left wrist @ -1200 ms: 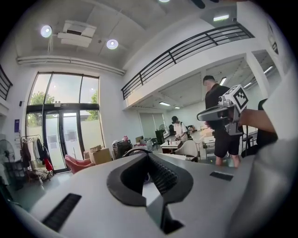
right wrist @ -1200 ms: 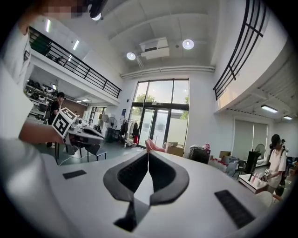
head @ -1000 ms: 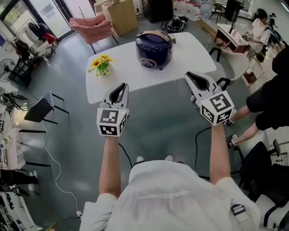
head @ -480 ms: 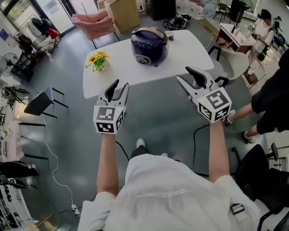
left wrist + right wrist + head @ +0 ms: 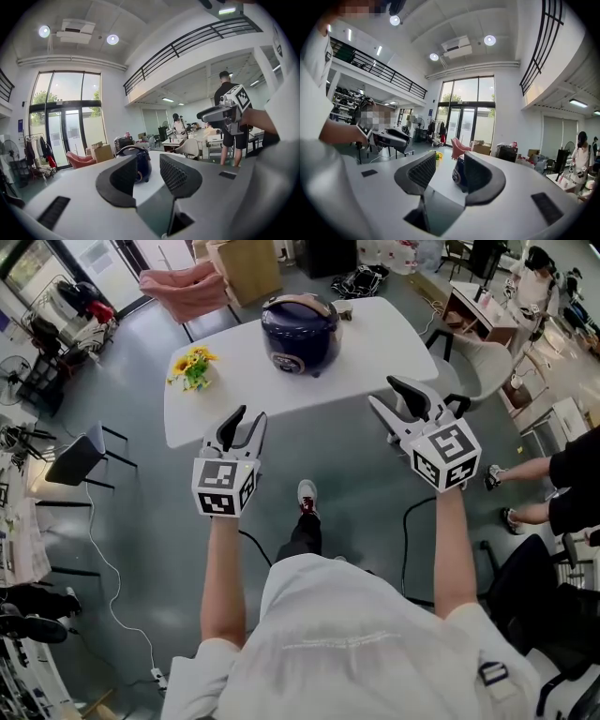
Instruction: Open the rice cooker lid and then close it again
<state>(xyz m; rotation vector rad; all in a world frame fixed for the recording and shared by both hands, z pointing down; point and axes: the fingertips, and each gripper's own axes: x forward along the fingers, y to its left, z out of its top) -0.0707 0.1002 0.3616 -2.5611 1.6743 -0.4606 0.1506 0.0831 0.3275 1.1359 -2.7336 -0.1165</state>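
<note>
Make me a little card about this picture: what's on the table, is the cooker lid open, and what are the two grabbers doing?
On the table: dark blue rice cooker, yellow flowers
Lid: shut
Left gripper: open, jaws have just been opening, nothing between them, far from the cooker
Right gripper: open, jaws have just been opening, nothing between them, far from the cooker

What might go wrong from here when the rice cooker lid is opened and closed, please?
The dark blue round rice cooker sits toward the far side of the white table, so the left tongs and right tongs, just opened and empty, need a long reach and might push it. The yellow flower bunch could be knocked. The black floor cable is a trip hazard.
</note>
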